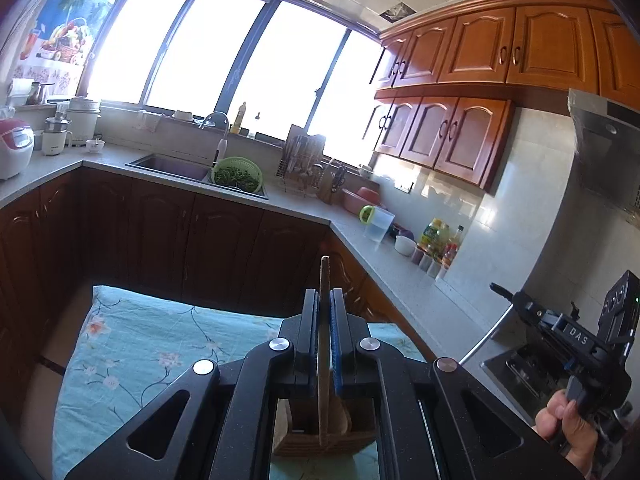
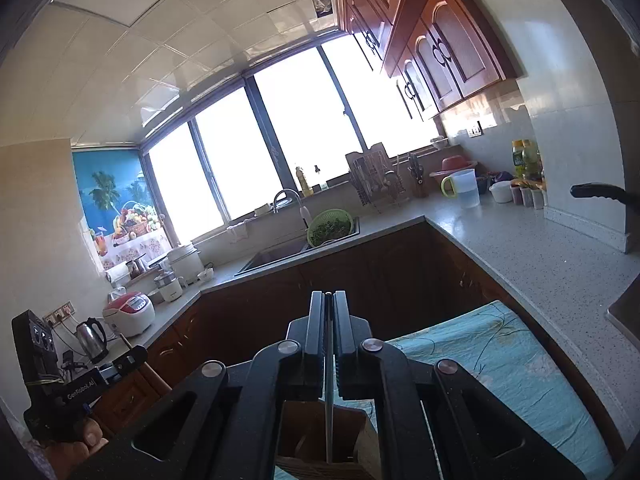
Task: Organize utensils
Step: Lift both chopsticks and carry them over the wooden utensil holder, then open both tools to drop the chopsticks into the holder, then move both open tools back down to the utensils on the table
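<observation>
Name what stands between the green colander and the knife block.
A dish rack stands between the colander and the knife block, seen in both wrist views.

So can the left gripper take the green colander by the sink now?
Probably not: the left gripper is shut on a wooden utensil, and the colander sits far across the counter.

Bright window (image 1: 224, 52) over grey counter (image 1: 304, 208), wooden cabinets (image 1: 480, 52), white tiled ceiling (image 2: 168, 40)

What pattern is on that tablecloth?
Light blue cloth with pale flowers and dark vines; clearest from the left wrist.
</observation>
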`<state>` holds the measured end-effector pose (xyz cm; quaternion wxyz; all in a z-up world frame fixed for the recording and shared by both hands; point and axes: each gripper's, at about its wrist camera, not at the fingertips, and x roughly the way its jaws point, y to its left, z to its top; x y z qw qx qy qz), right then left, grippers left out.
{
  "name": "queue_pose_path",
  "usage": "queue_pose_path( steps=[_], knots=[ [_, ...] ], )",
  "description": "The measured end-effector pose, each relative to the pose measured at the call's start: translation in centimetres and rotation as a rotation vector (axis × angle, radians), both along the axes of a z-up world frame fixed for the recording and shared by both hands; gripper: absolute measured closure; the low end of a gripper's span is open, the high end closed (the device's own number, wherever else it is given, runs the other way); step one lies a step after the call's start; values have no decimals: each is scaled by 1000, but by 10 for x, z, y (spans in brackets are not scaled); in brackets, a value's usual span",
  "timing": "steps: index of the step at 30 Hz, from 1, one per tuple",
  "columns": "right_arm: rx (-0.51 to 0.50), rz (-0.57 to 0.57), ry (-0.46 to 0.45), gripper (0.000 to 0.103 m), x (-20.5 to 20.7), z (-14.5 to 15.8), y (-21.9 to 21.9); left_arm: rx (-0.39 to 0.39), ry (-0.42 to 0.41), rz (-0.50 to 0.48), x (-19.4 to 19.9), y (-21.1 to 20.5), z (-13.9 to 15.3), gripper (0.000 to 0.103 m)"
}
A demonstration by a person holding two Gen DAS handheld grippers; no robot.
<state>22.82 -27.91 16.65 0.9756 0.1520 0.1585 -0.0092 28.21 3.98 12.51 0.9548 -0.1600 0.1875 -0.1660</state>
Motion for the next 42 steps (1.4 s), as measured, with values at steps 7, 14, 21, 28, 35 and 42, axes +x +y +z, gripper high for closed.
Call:
queue_pose_path(
  steps=[7, 14, 21, 28, 35, 42],
  knots=[
    [15, -34, 49, 99, 33, -60, -4, -44, 36, 68, 45, -16, -60, 99],
    [18, -49, 76, 99, 34, -107, 0, -8, 86, 73, 65, -50, -103, 99],
    [30, -53, 108, 99, 38, -112, -7, 24, 103, 65, 85, -67, -101, 98],
    [27, -45, 130, 93, 44, -110, -5, 45, 109, 60, 87, -61, -93, 95],
    [67, -24, 80, 25, 26, -98, -8, 31, 117, 100, 66, -45, -78, 44],
    [108, -11, 40, 0, -20, -81, -14, 15, 126, 117, 4, -28, -80, 23]
  ],
)
